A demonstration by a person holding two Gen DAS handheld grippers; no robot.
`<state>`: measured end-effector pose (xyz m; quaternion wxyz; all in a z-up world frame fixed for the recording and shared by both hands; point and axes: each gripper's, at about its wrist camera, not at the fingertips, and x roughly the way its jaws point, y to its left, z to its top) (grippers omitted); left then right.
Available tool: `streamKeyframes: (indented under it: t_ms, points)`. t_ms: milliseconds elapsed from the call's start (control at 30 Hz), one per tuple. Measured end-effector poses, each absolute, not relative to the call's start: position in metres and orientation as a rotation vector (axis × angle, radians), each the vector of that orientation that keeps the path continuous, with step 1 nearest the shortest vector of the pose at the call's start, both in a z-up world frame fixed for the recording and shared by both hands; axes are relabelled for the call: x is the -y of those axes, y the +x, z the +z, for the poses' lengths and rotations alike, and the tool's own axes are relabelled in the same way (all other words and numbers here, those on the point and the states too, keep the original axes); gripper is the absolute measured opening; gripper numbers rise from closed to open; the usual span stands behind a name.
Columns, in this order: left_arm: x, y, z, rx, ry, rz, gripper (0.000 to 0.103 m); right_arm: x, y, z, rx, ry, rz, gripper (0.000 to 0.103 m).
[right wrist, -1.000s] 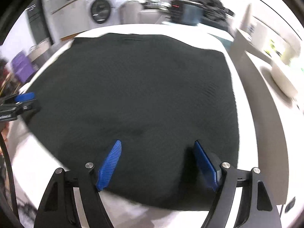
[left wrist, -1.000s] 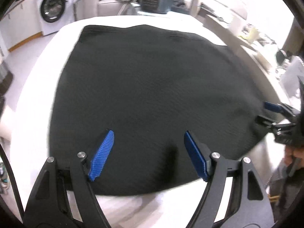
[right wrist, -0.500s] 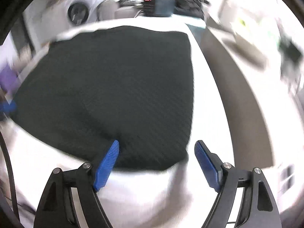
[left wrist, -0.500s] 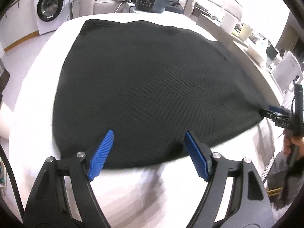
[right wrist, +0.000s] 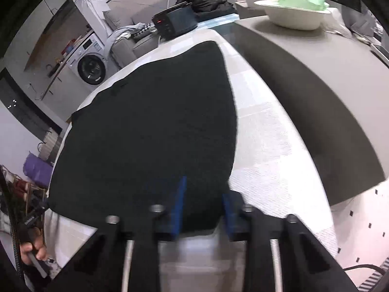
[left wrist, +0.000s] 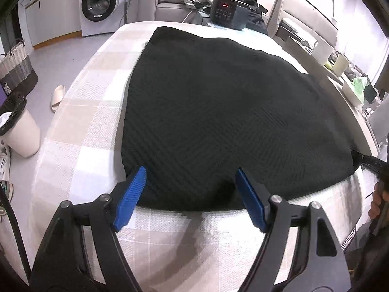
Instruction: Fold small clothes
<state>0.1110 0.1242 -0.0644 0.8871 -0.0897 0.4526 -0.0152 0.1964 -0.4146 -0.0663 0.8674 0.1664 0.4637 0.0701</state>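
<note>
A black knit garment (left wrist: pixel 218 112) lies spread flat on a table with a pale checked cloth (left wrist: pixel 80 112). My left gripper (left wrist: pixel 189 194) is open, its blue pads astride the garment's near edge. In the right wrist view the same garment (right wrist: pixel 150 131) fills the middle. My right gripper (right wrist: pixel 204 204) is partly closed, its blue pads on either side of the garment's near right corner, with a gap still between them. The right gripper's tip also shows at the garment's right corner in the left wrist view (left wrist: pixel 364 158).
A black device with a red display (left wrist: pixel 226 12) stands at the table's far end. A white bowl holding a green bag (right wrist: pixel 296 12) stands on the grey counter at right. A washing machine (left wrist: pixel 99 7), a basket (left wrist: pixel 17 68) and a bin (left wrist: pixel 17 131) stand on the floor at left.
My right gripper has swung to the garment's near right corner and its jaws have narrowed around it. My left gripper has drawn back to the near edge, still open.
</note>
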Motion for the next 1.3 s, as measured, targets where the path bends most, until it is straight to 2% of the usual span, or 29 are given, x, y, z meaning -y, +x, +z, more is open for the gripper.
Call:
streamKeyframes:
  t_ms: [67, 167, 300, 333, 400, 500, 667, 767, 800, 867, 900, 933, 1000, 1200, 1233, 1300]
  points:
    - [-0.125, 0.111, -0.067, -0.948, -0.173, -0.016, 0.064, 0.407, 0.193, -0.057, -0.951, 0.305, 0.168, 0.012]
    - [-0.13, 0.112, -0.067, -0.95, -0.188, -0.023, 0.061, 0.407, 0.18, -0.044, -0.924, 0.269, 0.161, 0.011]
    - [-0.135, 0.115, -0.071, -0.952, -0.202, -0.02, 0.048, 0.408, 0.178, -0.064, -1.002, 0.238, 0.103, 0.011]
    - [-0.136, 0.114, -0.07, -0.951, -0.203, -0.011, 0.04, 0.406, 0.177, -0.063, -0.99, 0.235, 0.1, 0.011]
    - [-0.144, 0.113, -0.071, -0.944, -0.244, -0.004, 0.033, 0.404, 0.176, -0.059, -0.976, 0.229, 0.1, 0.011]
    - [-0.161, 0.108, -0.074, -0.939, -0.299, 0.018, 0.008, 0.409, 0.175, -0.062, -0.978, 0.226, 0.106, 0.013]
    - [-0.171, 0.107, -0.073, -0.944, -0.351, 0.004, 0.008, 0.419, 0.169, -0.063, -0.967, 0.259, 0.115, 0.019]
    - [-0.171, 0.108, -0.071, -0.95, -0.354, 0.014, 0.008, 0.419, 0.167, -0.054, -0.946, 0.222, 0.058, 0.035]
    - [-0.174, 0.108, -0.07, -0.951, -0.375, 0.022, 0.01, 0.419, 0.166, -0.05, -0.935, 0.206, 0.021, 0.042]
    - [-0.184, 0.106, -0.071, -0.96, -0.441, 0.028, 0.014, 0.416, 0.165, -0.042, -0.912, 0.183, -0.019, 0.05]
    - [-0.191, 0.104, -0.072, -0.966, -0.475, 0.04, 0.022, 0.414, 0.166, -0.038, -0.901, 0.183, -0.019, 0.057]
    - [-0.196, 0.103, -0.073, -0.969, -0.495, 0.062, 0.035, 0.413, 0.165, -0.036, -0.893, 0.182, -0.018, 0.06]
    - [-0.207, 0.101, -0.076, -0.953, -0.536, 0.102, 0.043, 0.405, 0.165, -0.029, -0.868, 0.173, -0.001, 0.068]
    - [-0.205, 0.118, -0.082, -0.916, -0.558, 0.048, 0.042, 0.375, 0.17, -0.022, -0.859, 0.141, 0.087, 0.068]
    - [-0.198, 0.123, -0.083, -0.912, -0.527, 0.047, 0.028, 0.369, 0.17, -0.021, -0.856, 0.136, 0.098, 0.068]
    - [-0.19, 0.128, -0.083, -0.916, -0.479, 0.051, 0.009, 0.359, 0.17, -0.019, -0.855, 0.12, 0.122, 0.068]
